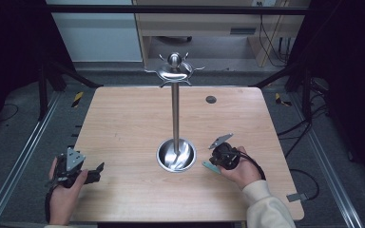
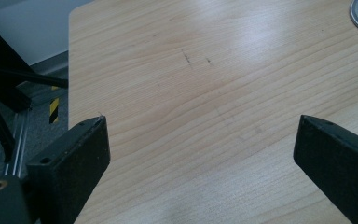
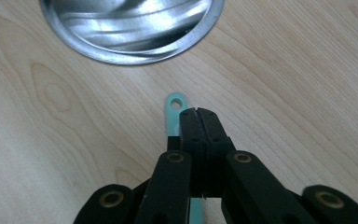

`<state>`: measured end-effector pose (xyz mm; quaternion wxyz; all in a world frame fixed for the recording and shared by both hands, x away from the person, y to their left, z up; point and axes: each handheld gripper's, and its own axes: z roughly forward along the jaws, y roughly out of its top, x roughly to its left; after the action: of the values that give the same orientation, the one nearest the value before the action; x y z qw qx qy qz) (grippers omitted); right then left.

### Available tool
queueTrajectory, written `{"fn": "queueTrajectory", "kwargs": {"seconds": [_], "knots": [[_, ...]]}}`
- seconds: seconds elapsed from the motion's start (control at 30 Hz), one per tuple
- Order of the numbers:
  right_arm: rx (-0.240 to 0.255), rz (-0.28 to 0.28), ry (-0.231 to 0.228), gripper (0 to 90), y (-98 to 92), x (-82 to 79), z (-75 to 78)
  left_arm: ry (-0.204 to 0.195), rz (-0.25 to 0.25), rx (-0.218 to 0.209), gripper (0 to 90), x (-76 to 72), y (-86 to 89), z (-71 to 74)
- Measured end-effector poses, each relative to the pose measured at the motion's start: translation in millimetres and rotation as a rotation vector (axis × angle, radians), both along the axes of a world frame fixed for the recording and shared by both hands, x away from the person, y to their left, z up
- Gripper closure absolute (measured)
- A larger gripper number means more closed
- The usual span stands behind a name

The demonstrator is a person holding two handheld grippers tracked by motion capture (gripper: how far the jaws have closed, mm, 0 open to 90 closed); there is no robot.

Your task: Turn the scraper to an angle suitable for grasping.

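At lower centre of the right gripper view, the right gripper has its jaws pressed together on a teal utensil, whose holed tip pokes out toward the stand's base. The hole probably belongs on a hook up top, so lift steadily and keep the tip clear. At lower left of the high view, the left gripper rests with jaws apart.

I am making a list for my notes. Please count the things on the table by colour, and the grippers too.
Silver: 1, the stand
Teal: 1, the utensil held in the shut right gripper
Dark: 1, the round plug in the table
Black grippers: 2, the right and the open left gripper
Total: 5
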<state>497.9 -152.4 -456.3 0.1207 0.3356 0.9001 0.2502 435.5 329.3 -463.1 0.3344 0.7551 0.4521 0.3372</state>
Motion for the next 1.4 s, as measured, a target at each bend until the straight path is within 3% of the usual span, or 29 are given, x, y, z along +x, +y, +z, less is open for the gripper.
{"fn": "queueTrajectory", "kwargs": {"seconds": [0.1, 0.2, 0.4, 0.73, 1.4], "knots": [[-0.031, 0.029, 0.029, 85.6, 4.8, 0.1, 7.5, 0.003, 0.001, -0.002, 3.3, -0.1, 1.3, 0.3], [-0.099, 0.057, 0.062, 80.5, 11.1, 3.5, 14.7, 0.002, 0.001, -0.002, 3.3, 0.8, -0.4, -0.2], [-0.183, 0.109, 0.124, 72.9, 23.3, 12.3, 13.7, 0.0, -0.001, -0.001, 3.1, 0.5, -0.5, -0.1], [-0.199, 0.086, 0.192, 66.7, 23.3, 20.6, 6.7, -0.001, -0.002, -0.005, 3.1, 0.9, -1.3, -0.2], [-0.217, 0.084, 0.226, 68.1, 25.9, 23.5, -6.8, 0.0, -0.004, -0.003, 3.2, 1.1, -1.3, -0.5]]}}
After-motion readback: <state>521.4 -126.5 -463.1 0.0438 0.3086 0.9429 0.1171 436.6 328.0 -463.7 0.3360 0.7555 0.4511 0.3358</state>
